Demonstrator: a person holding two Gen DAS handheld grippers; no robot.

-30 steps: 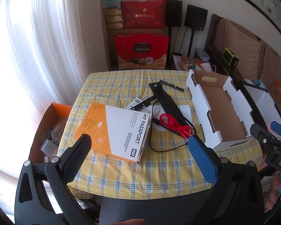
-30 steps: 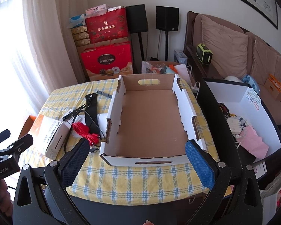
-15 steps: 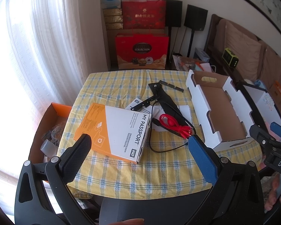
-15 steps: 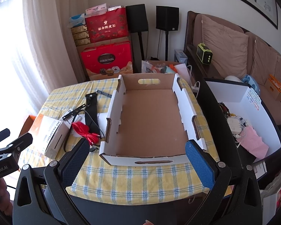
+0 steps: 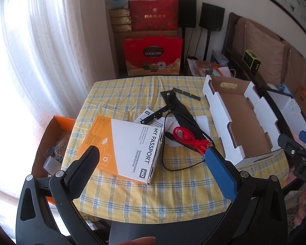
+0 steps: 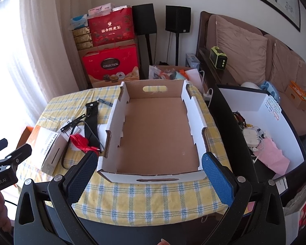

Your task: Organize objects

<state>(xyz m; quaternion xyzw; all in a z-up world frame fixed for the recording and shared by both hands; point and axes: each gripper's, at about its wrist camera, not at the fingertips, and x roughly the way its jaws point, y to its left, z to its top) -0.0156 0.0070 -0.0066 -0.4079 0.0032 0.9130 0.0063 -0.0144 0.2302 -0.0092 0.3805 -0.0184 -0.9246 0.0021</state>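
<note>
An orange and white "MY PASSPORT" box [image 5: 128, 149] [image 6: 49, 147] lies on the yellow checked tablecloth [image 5: 153, 194] [image 6: 153, 194]. Beside it are a coiled red cable [image 5: 190, 137] [image 6: 81, 141], a black strap with a metal clip [image 5: 179, 110] [image 6: 91, 118], a thin black cable [image 5: 177, 168] and a black strip [image 5: 186, 94]. An empty white cardboard tray [image 5: 216, 110] [image 6: 110, 134] stands to the right. My left gripper [image 5: 151, 167] hovers open over the table's near edge, in front of the box. My right gripper [image 6: 149, 173] hangs open before the tray's near wall.
An orange carton [image 5: 51, 143] of odds and ends sits left of the table. A white bin [image 6: 271, 134] with cables and a pink bag stands to the right. Red gift boxes [image 5: 153, 55], speakers [image 6: 177, 18] and a sofa [image 6: 255, 55] lie beyond.
</note>
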